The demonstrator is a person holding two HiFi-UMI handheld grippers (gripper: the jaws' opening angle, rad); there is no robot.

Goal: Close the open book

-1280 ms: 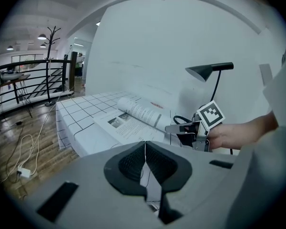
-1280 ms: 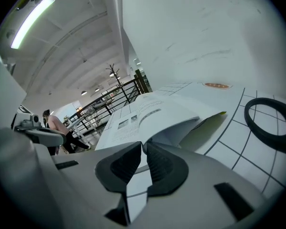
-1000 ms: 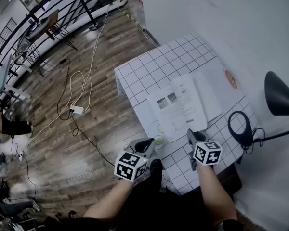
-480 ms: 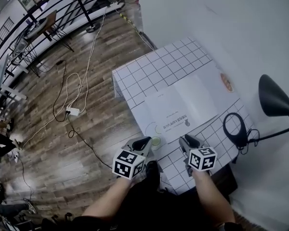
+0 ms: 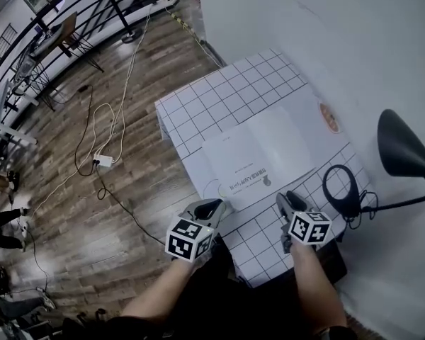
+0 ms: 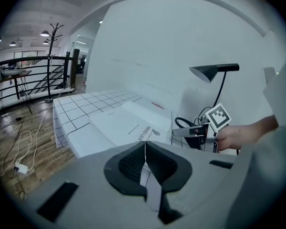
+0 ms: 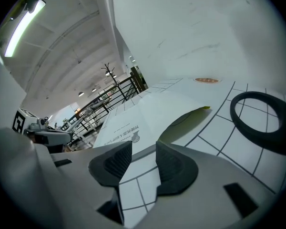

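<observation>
Right gripper view: on the right gripper (image 7: 143,149) the jaws have just been opening and stand apart, empty, near the closed book (image 7: 152,111). On the left gripper (image 6: 144,149) they meet, empty.

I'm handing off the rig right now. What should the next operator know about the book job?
Left gripper: shut, empty, at the table's near edge.
Right gripper: jaws have just been opening, nothing between them, just short of the book.
Book: lies closed, cover up, on the checked table.
Done: the book looks closed.
Left: probably only drawing both grippers back.
</observation>
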